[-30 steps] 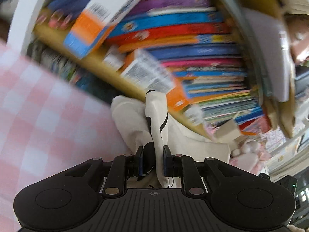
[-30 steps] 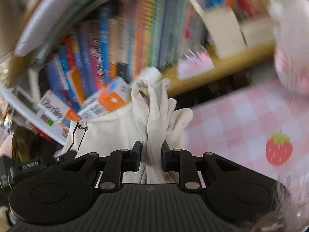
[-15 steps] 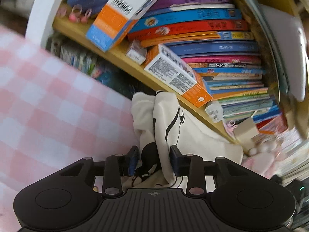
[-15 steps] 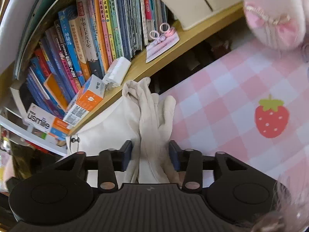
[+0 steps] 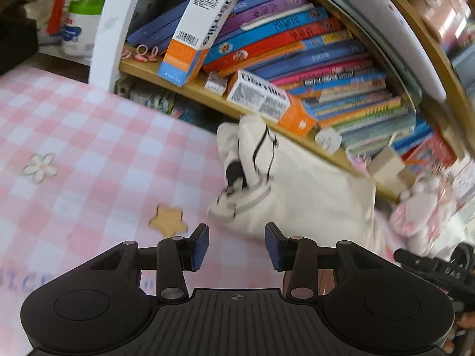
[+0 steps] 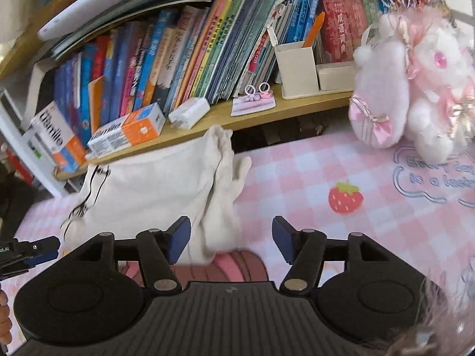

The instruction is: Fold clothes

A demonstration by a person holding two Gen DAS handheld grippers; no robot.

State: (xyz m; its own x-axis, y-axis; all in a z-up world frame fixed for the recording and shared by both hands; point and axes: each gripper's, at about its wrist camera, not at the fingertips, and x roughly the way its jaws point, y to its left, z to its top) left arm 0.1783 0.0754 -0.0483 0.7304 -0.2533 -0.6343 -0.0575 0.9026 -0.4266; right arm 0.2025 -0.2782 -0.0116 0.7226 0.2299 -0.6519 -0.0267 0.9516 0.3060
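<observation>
**Both claws off the garment, fold laid down, next grab pending**

Left claw (image 5: 236, 246): jaws wide apart, nothing btwn them, hovering over the pink checked mat (image 5: 74, 136) at lower centre of its frame. Right claw (image 6: 231, 241): also spread apart; a fold of cloth lies btwn and below the pads, not pinched.

The cream garment (image 6: 154, 187) lies bunched on the bench, centre-left in the right wrist view, its far edge up against the wooden shelf (image 6: 252, 115) of books (image 6: 184, 56). In the left wrist view it sits centre-right, w/ a rumpled end carrying a black cord or print (image 5: 261, 151) nearest the claw. A plush toy (image 6: 415, 83) sits upper right, apart from the cloth.

Step, as I read it: one fold just set down, released, garment not yet a neat stack; edges look lumpy. Prob. mid-task.

Next move calls for: pick fresh grip points on the loose bunched ends, one per claw, close on a single layer edge, lift low and carry across evenly. Mind the shelf edge close behind, little room to swing.
</observation>
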